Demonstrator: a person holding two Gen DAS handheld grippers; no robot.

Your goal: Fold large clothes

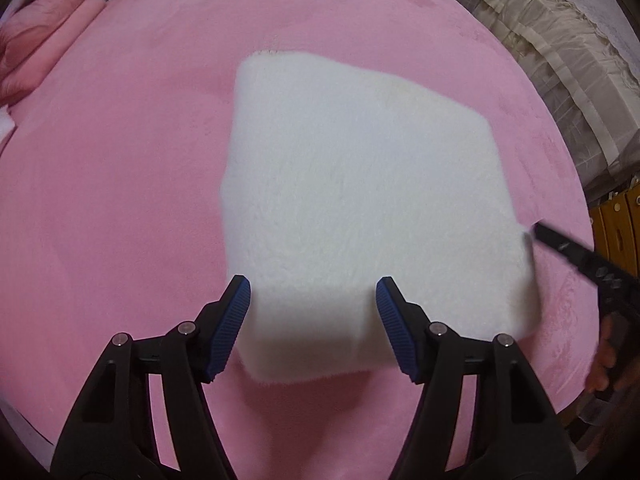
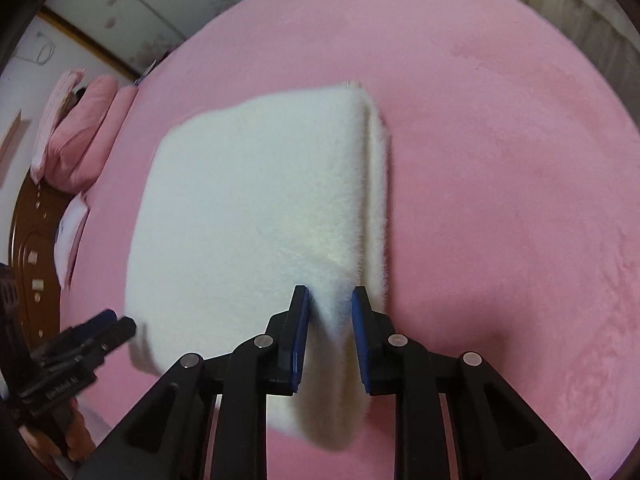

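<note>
a pink plush bedspread [image 1: 120, 200] covers a wide bed and fills most of both views. at the head of the bed pink pillows [image 2: 80, 136] are stacked against a dark brown carved wooden headboard [image 2: 30, 232]. behind it stands a pale wall [image 2: 132, 12] with faint pink flower marks. along the opposite side of the bed hangs a cream, lacy curtain [image 1: 560, 40], with a yellowish wooden cabinet [image 1: 616, 232] below it. no containers show.

a white fluffy garment [image 1: 352, 184], folded into a thick square, lies flat near the middle of the bedspread, its layered edge showing in the right wrist view.

the left gripper [image 1: 312, 320] hangs over the garment's near edge, its blue pads [image 1: 228, 328] spread wide with nothing pinched. the right gripper [image 2: 330, 336] has its jaws narrowly apart on either side of the near corner of the fluffy stack; whether the pads press on the pile i cannot tell.
</note>
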